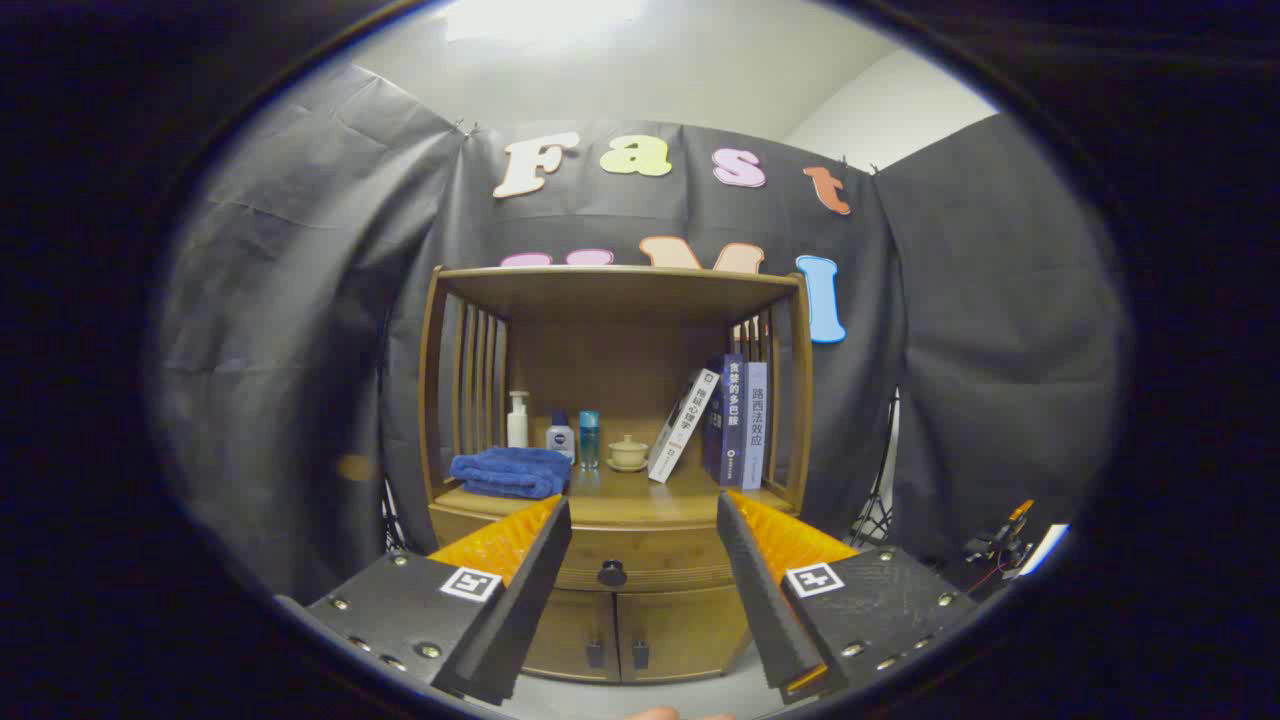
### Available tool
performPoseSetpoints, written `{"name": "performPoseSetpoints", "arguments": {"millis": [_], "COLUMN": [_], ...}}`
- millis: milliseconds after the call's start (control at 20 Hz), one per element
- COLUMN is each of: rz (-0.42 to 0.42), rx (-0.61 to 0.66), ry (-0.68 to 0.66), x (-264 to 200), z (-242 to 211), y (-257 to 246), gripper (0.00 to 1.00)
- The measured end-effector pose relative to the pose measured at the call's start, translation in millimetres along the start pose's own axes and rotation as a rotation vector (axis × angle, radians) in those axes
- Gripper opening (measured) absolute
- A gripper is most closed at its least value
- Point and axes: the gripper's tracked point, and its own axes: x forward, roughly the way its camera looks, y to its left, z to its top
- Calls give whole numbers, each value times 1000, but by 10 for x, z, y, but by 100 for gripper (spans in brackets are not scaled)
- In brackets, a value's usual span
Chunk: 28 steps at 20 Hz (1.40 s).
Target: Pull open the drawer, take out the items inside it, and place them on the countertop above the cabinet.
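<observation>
The hand-held gripper (pixel 644 515) is hovering spread, the closed drawer (pixel 640 568) with its knob (pixel 612 573) lying beyond, between its fingers. The countertop (pixel 620 497) is carrying a folded blue towel (pixel 510 471), 3 bottles (pixel 556 433) and 3 books (pixel 722 422).

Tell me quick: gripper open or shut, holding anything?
Gripper: open, holding nothing; the round dark knob of the closed wooden drawer sits beyond, between its fingers.

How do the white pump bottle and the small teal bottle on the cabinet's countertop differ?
The white pump bottle is taller and topped by a pump head; the teal bottle is shorter with a plain flat top. The pump bottle stands behind the folded blue towel, the teal bottle nearer the lidded cup. Both stand upright on the countertop, beyond the open gripper.
</observation>
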Motion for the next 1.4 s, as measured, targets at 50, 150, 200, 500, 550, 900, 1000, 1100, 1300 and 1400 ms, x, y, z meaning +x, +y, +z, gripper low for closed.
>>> {"name": "performPoseSetpoints", "arguments": {"millis": [50,150,200,500,550,900,1000,1100,1300,1400], "rz": [2,7,12,16,14,-38,-61,-22,65,79], "rx": [-2,-3,-3,10,13,-15,-76,-100,-13,13], "ry": [0,5,5,15,14,-7,-1,8,61,99], "x": [6,19,21,81,76,251,378,510,917,1125], "z": [6,-15,-15,-47,-49,-142,-249,-387,-798,-1033], "y": [17,35,60,96,88,29,65,221,497,529], "gripper": [88,88,88,88,88,88,88,88,88,88]}}
